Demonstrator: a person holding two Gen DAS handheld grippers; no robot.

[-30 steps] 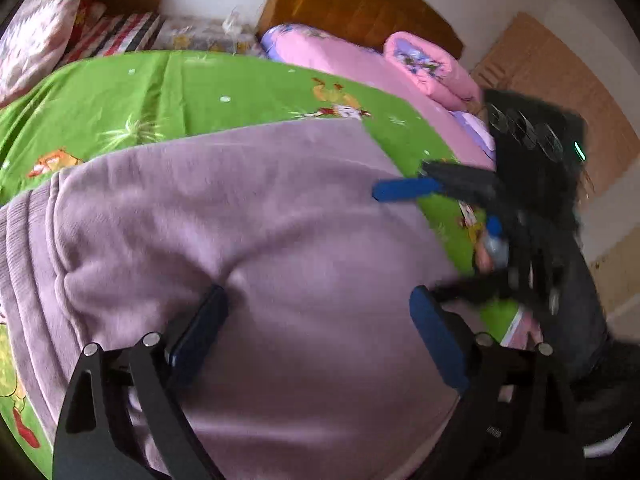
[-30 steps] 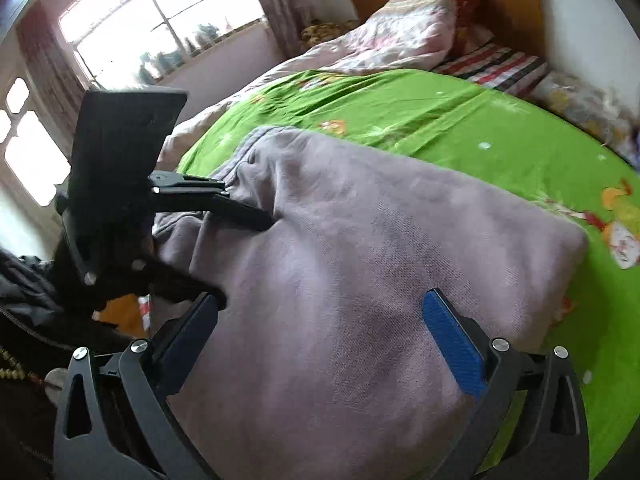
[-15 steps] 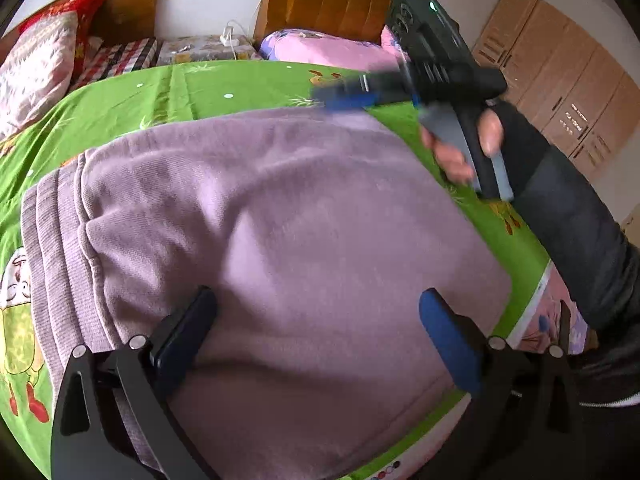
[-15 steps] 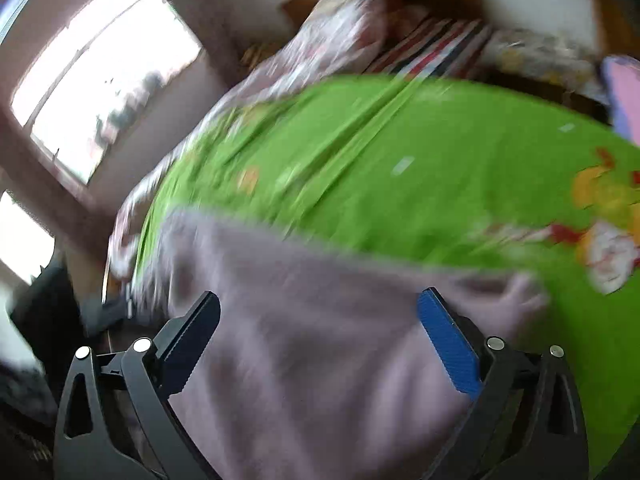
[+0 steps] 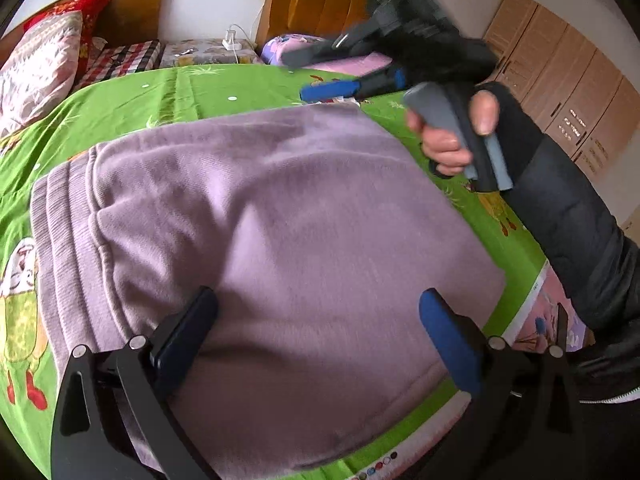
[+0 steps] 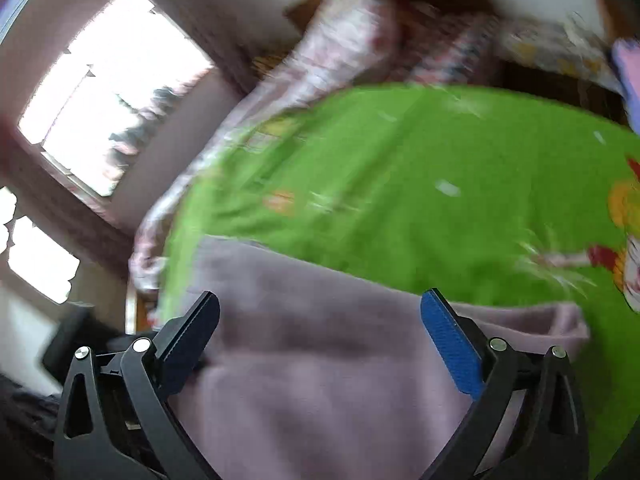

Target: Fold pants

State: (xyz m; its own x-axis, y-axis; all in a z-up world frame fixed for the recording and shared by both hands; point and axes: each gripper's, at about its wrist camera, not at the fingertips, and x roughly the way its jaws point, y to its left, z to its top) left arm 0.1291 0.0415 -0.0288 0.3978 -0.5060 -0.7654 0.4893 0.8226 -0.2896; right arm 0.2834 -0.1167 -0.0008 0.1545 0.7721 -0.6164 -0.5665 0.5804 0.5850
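Pants: mauve fleece, folded into a thick rectangular bundle, lying flat on the green cartoon-print bedsheet. Ribbed waistband at the bundle's left edge in the left wrist view.

Left gripper: jaws spread wide, nothing clamped. It sits low over the near end of the bundle; fabric fills the span between the fingers, but neither pad pinches it. Whether the pads rest on the cloth, cannot tell.

Right gripper: seen from the left wrist view over the far right corner of the pants, blue pad just past the fabric edge, clear of it. Person's right hand wraps the grey handle, dark sleeve behind.

Right wrist view is motion-blurred: right gripper jaws wide apart, nothing between them gripped; the pants lie below and ahead, green sheet beyond, window at left.
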